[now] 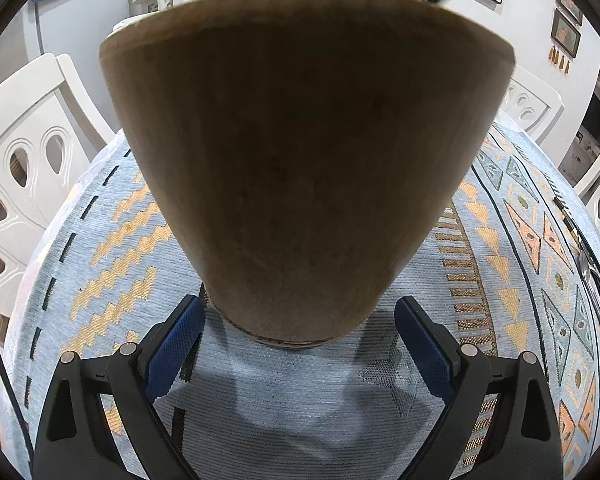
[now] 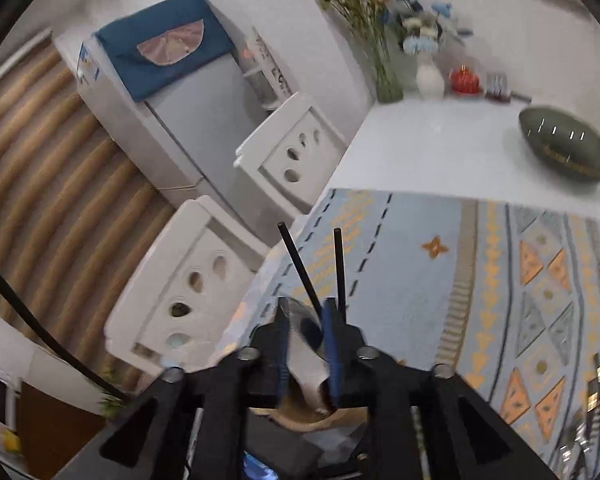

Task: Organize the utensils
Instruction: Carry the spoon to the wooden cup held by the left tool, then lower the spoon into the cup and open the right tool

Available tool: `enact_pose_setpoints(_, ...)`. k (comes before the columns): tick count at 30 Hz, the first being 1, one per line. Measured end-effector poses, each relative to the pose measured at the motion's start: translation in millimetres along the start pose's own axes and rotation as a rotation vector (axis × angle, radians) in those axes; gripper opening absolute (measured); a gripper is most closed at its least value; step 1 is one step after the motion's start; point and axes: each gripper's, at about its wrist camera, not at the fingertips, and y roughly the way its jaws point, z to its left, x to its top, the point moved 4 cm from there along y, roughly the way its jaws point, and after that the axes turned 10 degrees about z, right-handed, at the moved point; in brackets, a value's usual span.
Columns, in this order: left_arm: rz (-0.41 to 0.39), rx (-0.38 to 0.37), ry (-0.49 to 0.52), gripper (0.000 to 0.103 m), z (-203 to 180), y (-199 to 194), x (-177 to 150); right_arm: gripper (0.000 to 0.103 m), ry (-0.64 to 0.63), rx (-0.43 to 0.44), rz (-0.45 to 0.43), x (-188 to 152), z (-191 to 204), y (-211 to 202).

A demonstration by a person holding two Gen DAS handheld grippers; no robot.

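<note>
A brown wooden utensil holder (image 1: 300,160), conical and upright, stands on the patterned tablecloth (image 1: 112,248) and fills the left wrist view. My left gripper (image 1: 300,320) is open, its blue pads on either side of the holder's base without touching it. My right gripper (image 2: 306,320) is shut on a pair of black chopsticks (image 2: 304,276) that stick out forward, above the holder's rim (image 2: 308,420) below the fingers. More utensils (image 1: 592,272) lie at the right edge of the cloth, also in the right wrist view (image 2: 592,392).
White chairs (image 1: 28,152) stand at the table's left side and appear in the right wrist view (image 2: 188,288). A white table surface (image 2: 440,148) beyond the cloth carries a green oval dish (image 2: 566,148), flower vases (image 2: 428,76) and a red jar (image 2: 464,78).
</note>
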Motion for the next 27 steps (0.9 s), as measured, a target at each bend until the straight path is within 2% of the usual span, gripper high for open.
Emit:
enact_pose_setpoints(2, 0.001, 0.0, 0.0, 0.096, -0.1, 0.0, 0.0, 0.034, 0.014, 0.025, -0.017, 1.6, -3.7, -9.4)
enact_pose_setpoints(8, 0.002, 0.002, 0.003, 0.096, -1.3, 0.2, 0.5, 0.035, 0.045, 0.035, -0.117, 12.2, -14.7, -62.0)
enact_pose_setpoints(12, 0.003, 0.003, 0.004, 0.096, -1.9, 1.3, 0.3, 0.04, 0.082, 0.026, -0.192, 14.1, -31.3, -103.2)
enact_pose_setpoints(17, 0.003, 0.002, 0.003, 0.096, -1.3, 1.3, 0.0, 0.041, 0.137, -0.006, -0.276, 5.8, -58.0, -152.8)
enact_pose_setpoints(20, 0.003, 0.002, 0.003, 0.096, -1.4, 1.3, -0.1, 0.042, 0.172, -0.091, -0.322, -6.0, -81.4, -182.7)
enact_pose_setpoints(23, 0.003, 0.002, 0.003, 0.096, -1.3, 1.2, -0.1, 0.042, 0.209, -0.187, -0.317, -19.0, -105.0, -196.1)
enact_pose_setpoints(26, 0.003, 0.002, 0.003, 0.096, -1.3, 1.3, -0.1, 0.042, 0.274, -0.285, -0.249, -35.0, -134.7, -194.8)
enact_pose_setpoints(27, 0.003, 0.002, 0.003, 0.096, -1.9, 1.3, 0.1, 0.042, 0.296, -0.323, -0.2, -42.4, -146.6, -188.5)
